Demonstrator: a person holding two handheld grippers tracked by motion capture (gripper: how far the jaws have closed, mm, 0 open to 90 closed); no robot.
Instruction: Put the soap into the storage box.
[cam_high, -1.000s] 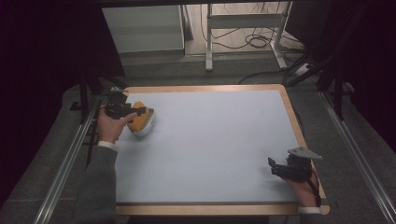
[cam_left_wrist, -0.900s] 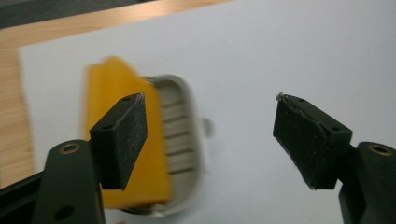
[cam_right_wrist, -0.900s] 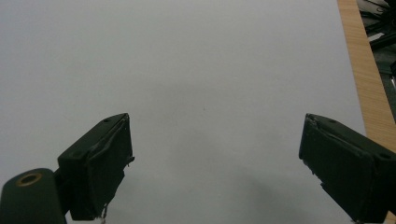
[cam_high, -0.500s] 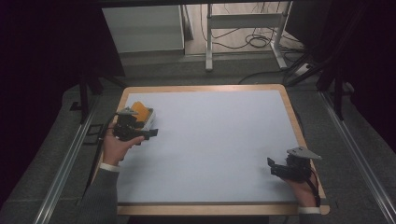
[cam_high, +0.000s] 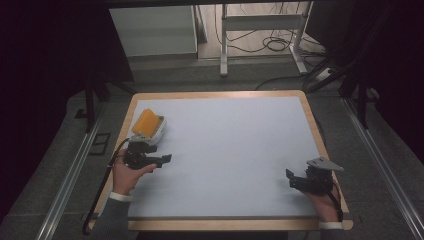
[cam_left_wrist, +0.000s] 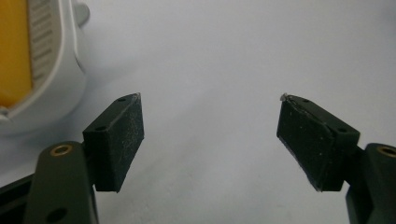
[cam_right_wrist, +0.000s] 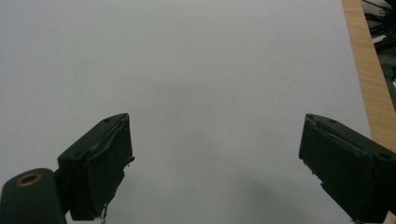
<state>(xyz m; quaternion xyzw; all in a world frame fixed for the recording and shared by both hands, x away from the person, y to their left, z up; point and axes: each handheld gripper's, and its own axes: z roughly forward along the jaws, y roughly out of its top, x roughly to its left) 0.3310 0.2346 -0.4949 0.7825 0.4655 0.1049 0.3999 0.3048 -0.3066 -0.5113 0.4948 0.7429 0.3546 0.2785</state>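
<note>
Status: the white plastic device with an orange-yellow top panel (cam_high: 147, 125) rests on the pale blue-grey table surface (cam_high: 230, 150), in the left part of the high view, near the table's wooden edge. No jaw touches it.

Left gripper (cam_high: 162, 159): located just below the device in the high view, jaws spread wide with nothing between them. In the left gripper view the device (cam_left_wrist: 37, 65) occupies the upper left of the frame, beside and beyond the left-hand jaw, apart from it.

Right gripper (cam_high: 295, 179): located at the lower right of the high view, well apart from the device. Its jaws are likewise spread and hold nothing; bare table lies between them in the right gripper view.

Judgement: the device appears set down and released, so placement looks complete. What remains, if anything, cannot be determined from these views
</note>
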